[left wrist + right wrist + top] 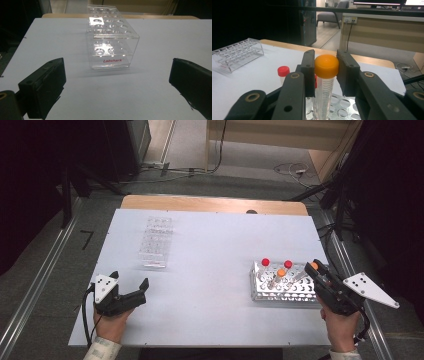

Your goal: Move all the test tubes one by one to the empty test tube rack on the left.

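Orange-capped tube (pixel 326 75) sits pinched by its cap between the two black jaws of the right gripper (pixel 326 65), upright, its clear graduated body hanging down over the holes of the metal rack (pixel 342 107) below. In the high view this tube (pixel 312 266) is at the rack's (pixel 260 292) three o'clock end, at about four o'clock on the white bench (pixel 210 245), with the right gripper (pixel 316 270) reaching in from five o'clock.

Three more tubes stand in that rack: a red-capped tube (pixel 265 262) at its eleven o'clock corner, a second red-capped tube (pixel 288 264) toward one o'clock, and another orange-capped tube (pixel 281 273) between them, nearer the person.

Left gripper (pixel 131 287) rests at about eight o'clock on the bench, its jaws spread wide with nothing between them. Ahead of it, at roughly twelve o'clock in the left gripper view, stands a clear plastic rack (pixel 110 37) marked "Labshark" in red, well apart from the jaws. In the high view this clear rack (pixel 156 242) lies at about ten o'clock on the bench, far from the metal one.
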### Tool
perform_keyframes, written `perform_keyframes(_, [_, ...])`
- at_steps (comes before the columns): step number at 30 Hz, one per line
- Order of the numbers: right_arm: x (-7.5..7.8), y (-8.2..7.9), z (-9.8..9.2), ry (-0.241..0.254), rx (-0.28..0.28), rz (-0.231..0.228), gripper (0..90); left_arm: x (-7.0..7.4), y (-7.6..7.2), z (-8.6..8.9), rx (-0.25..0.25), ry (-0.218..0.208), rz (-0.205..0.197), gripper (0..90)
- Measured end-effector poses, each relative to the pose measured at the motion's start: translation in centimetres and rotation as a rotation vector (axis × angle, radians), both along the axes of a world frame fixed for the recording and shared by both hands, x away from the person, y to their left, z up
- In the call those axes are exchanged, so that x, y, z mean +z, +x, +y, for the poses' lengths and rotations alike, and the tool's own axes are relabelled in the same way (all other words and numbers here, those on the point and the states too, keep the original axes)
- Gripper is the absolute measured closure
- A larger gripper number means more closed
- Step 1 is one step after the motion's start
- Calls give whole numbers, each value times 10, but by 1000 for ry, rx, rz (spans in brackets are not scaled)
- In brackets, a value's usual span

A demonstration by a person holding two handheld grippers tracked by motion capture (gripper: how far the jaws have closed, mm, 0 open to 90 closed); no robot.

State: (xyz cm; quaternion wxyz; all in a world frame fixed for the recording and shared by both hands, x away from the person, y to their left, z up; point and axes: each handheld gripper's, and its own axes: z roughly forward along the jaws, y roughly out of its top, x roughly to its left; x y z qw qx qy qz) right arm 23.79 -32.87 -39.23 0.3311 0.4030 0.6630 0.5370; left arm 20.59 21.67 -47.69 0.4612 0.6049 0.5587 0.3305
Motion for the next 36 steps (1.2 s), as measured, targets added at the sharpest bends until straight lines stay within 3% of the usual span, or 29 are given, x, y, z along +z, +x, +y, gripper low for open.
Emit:
perform_keyframes(5, [7, -6, 2, -2, 10, 11, 670, 0, 0, 0, -2, 1, 0, 12])
perform_keyframes(16, [8, -19, 7, -7, 46, 47, 670, 1, -2, -2, -6, 0, -6, 12])
perform_keyframes(26, [6, -31, 30, -14, 163, 76, 670, 3, -3, -5, -19, 2, -15, 17])
perform_keyframes(36, [4, -36, 51, -25, 238, 84, 671, 4, -4, -13, -41, 3, -24, 21])
